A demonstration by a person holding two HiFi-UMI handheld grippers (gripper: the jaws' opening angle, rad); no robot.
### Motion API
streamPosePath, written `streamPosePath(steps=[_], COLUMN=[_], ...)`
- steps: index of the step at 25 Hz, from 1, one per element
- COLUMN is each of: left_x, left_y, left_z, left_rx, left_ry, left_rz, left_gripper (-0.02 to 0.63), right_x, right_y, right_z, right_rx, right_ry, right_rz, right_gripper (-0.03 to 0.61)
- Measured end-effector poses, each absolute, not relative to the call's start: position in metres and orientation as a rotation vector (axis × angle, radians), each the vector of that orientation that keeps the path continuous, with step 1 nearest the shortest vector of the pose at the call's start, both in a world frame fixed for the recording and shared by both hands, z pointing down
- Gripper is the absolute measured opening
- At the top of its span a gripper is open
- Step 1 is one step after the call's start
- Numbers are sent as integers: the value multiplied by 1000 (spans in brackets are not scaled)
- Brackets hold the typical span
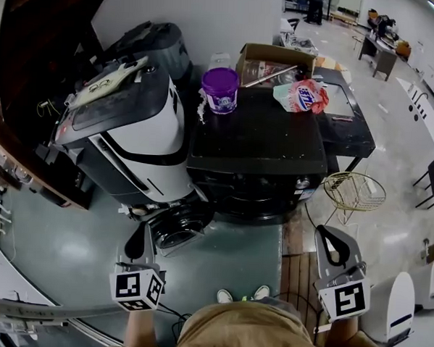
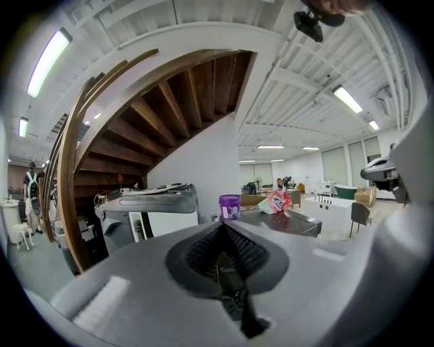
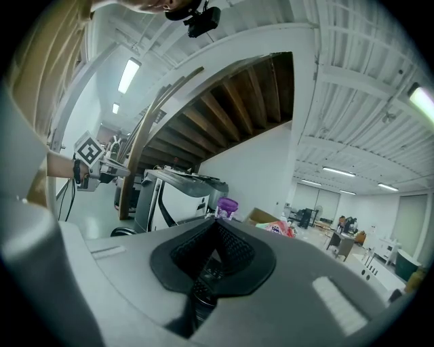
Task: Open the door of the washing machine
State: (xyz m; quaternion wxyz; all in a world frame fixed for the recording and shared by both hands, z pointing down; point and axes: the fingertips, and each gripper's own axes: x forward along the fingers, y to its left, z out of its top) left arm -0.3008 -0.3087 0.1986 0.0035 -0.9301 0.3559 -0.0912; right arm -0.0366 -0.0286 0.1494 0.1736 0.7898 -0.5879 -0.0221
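The black washing machine (image 1: pixel 258 153) stands ahead of me with its front toward my feet, and its door (image 1: pixel 255 202) looks closed. My left gripper (image 1: pixel 137 239) hovers low at the left, in front of a round drum-like part (image 1: pixel 176 231) of the white machine, jaws together and empty. At the right, my right gripper (image 1: pixel 329 234) is held short of the washer's front corner, also shut and empty. In the left gripper view the gripper (image 2: pixel 222 225) points at the washer's top (image 2: pixel 288 222). Looking along the right gripper (image 3: pixel 217 222), the washer is mostly hidden.
A tilted white and black machine (image 1: pixel 132 132) crowds the washer's left side. A purple tub (image 1: pixel 220 89), a detergent bag (image 1: pixel 301 96) and a cardboard box (image 1: pixel 275 60) sit on and behind the washer. A gold wire basket (image 1: pixel 352 192) stands at its right, and a wooden staircase (image 2: pixel 88 169) rises at the left.
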Motion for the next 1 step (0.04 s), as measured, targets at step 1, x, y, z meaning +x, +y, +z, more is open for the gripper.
streamPosePath(steps=[1], left_x=[-298], left_y=[-307], left_z=[199], left_rx=[-2915], left_ry=[1117], left_rz=[-285], left_gripper=[60], right_x=[-34], right_y=[-27], right_z=[150], right_rx=[2240], right_ry=[-1669], right_rz=[-62], right_gripper=[5])
